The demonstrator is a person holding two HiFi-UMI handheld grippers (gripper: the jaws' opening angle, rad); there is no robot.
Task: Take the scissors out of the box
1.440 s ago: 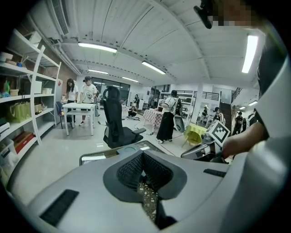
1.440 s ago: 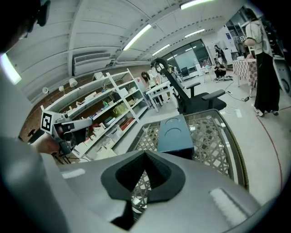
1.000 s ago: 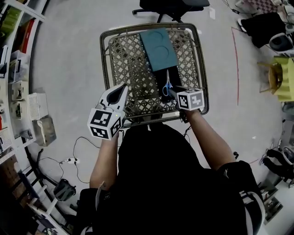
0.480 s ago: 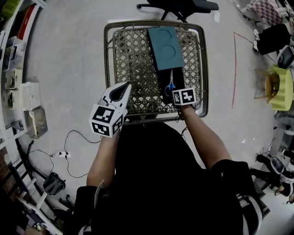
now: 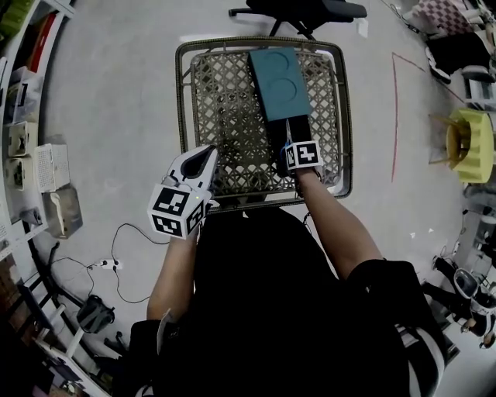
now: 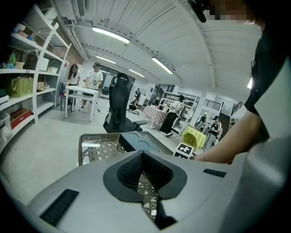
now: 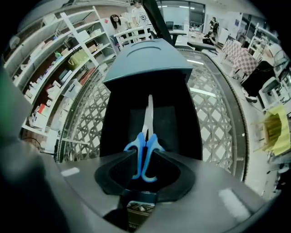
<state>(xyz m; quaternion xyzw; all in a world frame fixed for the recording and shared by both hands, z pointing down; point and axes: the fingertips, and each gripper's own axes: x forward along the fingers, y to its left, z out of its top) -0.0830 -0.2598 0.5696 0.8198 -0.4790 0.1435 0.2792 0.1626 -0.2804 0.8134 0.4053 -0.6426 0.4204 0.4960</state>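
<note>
Blue-handled scissors [image 7: 145, 136] lie in an open black box [image 7: 182, 118] on a lattice table [image 5: 183, 116]. A teal lid [image 5: 275, 81] rests across the box's far end. My right gripper [image 7: 142, 154] points steeply down at the box [image 5: 277, 132]. Its jaws have just been closing a little and stand open. The blue handles lie between them, and I see no pad pressing. In the head view the right gripper [image 5: 298, 155] hides most of the scissors. My left gripper [image 5: 208, 151] hovers at the table's near left edge, tips together, holding nothing [image 6: 143, 154].
An office chair [image 5: 298, 9] stands beyond the table. Shelves with boxes [image 5: 31, 155] line the left side. A cable [image 5: 116, 248] runs over the floor near them, and a yellow stool [image 5: 473, 143] stands at the right. Several people stand far off in the left gripper view.
My right gripper has dropped towards the box and tipped steeper, now covering the scissors in the head view. The left gripper has hardly shifted.
</note>
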